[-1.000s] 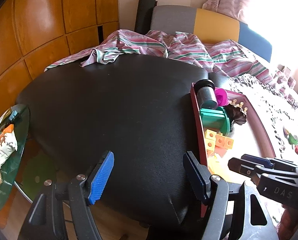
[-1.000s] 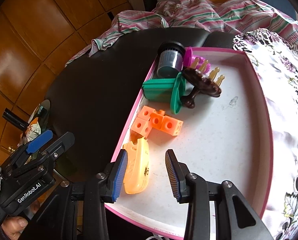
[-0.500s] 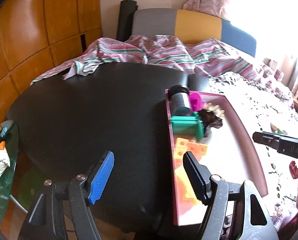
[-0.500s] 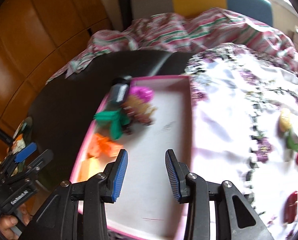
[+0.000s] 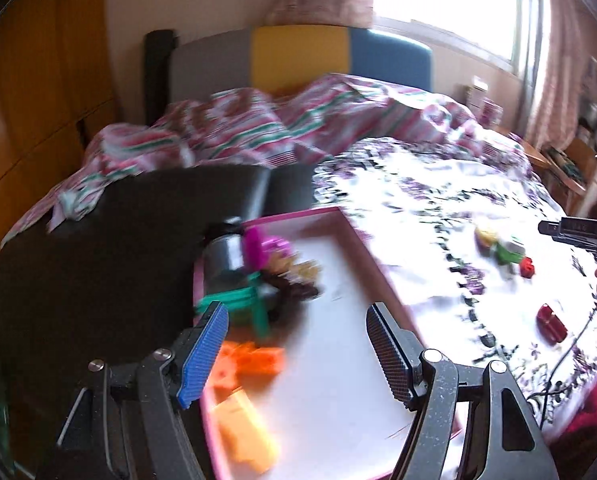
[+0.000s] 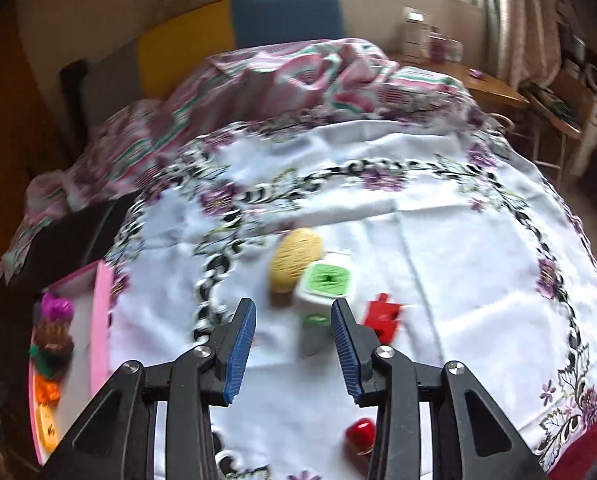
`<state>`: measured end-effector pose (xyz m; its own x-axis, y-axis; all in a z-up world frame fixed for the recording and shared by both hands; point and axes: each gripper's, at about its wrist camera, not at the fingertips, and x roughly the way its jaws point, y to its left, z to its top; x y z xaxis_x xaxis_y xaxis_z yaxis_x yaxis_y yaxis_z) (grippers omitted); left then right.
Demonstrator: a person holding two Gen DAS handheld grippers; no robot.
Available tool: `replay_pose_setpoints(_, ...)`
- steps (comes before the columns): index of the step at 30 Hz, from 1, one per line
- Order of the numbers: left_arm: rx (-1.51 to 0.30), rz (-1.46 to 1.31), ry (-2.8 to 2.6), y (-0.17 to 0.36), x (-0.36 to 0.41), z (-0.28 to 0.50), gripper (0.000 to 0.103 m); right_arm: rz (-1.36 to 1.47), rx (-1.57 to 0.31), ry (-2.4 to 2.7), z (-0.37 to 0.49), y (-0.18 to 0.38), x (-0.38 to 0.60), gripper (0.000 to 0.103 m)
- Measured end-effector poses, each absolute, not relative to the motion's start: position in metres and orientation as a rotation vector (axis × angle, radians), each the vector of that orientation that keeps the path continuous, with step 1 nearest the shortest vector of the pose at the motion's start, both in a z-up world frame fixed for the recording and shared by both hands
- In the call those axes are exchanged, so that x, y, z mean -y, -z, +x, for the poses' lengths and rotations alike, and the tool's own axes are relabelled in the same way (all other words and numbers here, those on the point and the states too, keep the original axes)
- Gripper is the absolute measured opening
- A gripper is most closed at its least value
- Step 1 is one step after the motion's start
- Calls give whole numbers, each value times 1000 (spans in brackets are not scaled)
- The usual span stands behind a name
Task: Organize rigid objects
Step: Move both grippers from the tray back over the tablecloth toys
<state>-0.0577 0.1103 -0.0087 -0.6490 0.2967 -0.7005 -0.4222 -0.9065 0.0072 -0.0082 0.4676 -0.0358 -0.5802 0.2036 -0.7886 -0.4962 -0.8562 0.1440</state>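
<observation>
Four loose items sit on the floral cloth over the tabletop (image 6: pixel 438 240), well apart from the pink tray (image 6: pixel 100 320) at far left where the sorted stuff already lies: a yellow piece (image 6: pixel 294 264), a green-lidded box (image 6: pixel 324 300), a red block (image 6: pixel 382 316) and a red ball (image 6: pixel 358 432). Our right tool (image 6: pixel 292 344) hangs with jaws apart and empty, roughly lined up on the box; our left tool (image 5: pixel 298 348) is also spread and empty over the tray. We judge the next move to be a pick of the box, and the risks are mostly crowding. The yellow piece touches or nearly touches the box on its far left and the red block sits just beside it on the right, so a jaw coming down could shove either neighbour or clamp two things at once. The box looks tall and hard-sided; a grip high on the lid might let it pivot or slip. The cloth is loose, so dragging a fingertip could bunch it and roll the ball off toward the near edge. Both views are blurred, so exact gaps we cannot tell. At the tray, the left side is already packed with orange cubes (image 5: pixel 258 360), a green reel (image 5: pixel 242 304) and a dark can (image 5: pixel 222 256); a careless drop could knock those.
</observation>
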Motion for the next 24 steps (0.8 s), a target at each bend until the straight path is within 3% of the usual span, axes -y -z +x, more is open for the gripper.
replay_pose_setpoints(8,-319,-1054,-2354,19,-207,-75,72,-1039,-829,-2200,32,63,-547,39)
replay_pose_setpoints(24,-449,-1163,-2129,72,-380,-140,56,-1082,-974,-2228,31,68,-550,39)
